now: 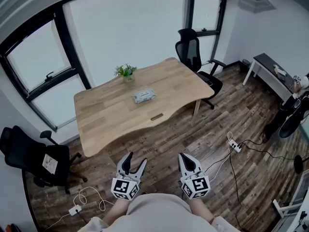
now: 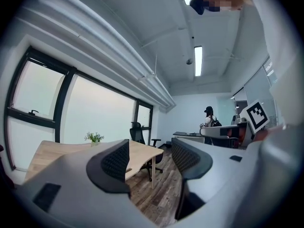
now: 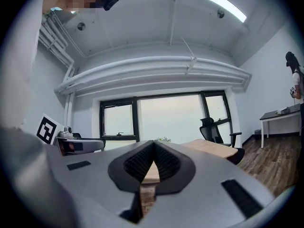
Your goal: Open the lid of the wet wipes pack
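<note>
The wet wipes pack (image 1: pixel 144 96) lies flat near the middle of the wooden table (image 1: pixel 106 115), its lid down. Both grippers are held low in front of the person, well short of the table. My left gripper (image 1: pixel 133 163) (image 2: pixel 150 159) stands open with nothing between its dark pads. My right gripper (image 1: pixel 187 160) (image 3: pixel 153 158) is shut, pads meeting at the tips, holding nothing. The pack does not show in either gripper view.
A small potted plant (image 1: pixel 126 72) stands at the table's far edge. Black office chairs sit at the far right (image 1: pixel 195 57) and near left (image 1: pixel 34 161). Cables and a power strip (image 1: pixel 235 146) lie on the wood floor. A person (image 2: pixel 208 118) stands by a far desk.
</note>
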Tool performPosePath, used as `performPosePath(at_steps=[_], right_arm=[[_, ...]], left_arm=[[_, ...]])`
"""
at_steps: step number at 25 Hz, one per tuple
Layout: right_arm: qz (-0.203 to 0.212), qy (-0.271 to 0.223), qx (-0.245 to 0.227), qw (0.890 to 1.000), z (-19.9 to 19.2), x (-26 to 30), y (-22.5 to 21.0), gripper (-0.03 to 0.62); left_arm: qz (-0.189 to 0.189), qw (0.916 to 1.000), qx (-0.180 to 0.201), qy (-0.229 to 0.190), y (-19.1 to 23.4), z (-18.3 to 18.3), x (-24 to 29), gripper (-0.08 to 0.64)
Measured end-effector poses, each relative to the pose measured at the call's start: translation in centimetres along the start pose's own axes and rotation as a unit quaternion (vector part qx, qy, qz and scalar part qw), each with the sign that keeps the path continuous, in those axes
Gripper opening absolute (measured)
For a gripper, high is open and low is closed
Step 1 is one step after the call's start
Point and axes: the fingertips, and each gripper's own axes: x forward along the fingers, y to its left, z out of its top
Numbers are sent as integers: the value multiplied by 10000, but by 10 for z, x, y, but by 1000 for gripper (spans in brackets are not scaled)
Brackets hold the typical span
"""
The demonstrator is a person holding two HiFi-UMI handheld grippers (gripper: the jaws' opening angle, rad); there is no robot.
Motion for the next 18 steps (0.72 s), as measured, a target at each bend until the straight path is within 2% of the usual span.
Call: performPosePath(at_steps=[10,18], right_arm=[[65,61,-7,10000,-8,-5,-6,8],[72,15,8,10000,-6,-6,-14,8]], left_arm=[[145,9999,-14,12,-5,-3,0,273],[46,10000,22,62,-14,-1,13,272]])
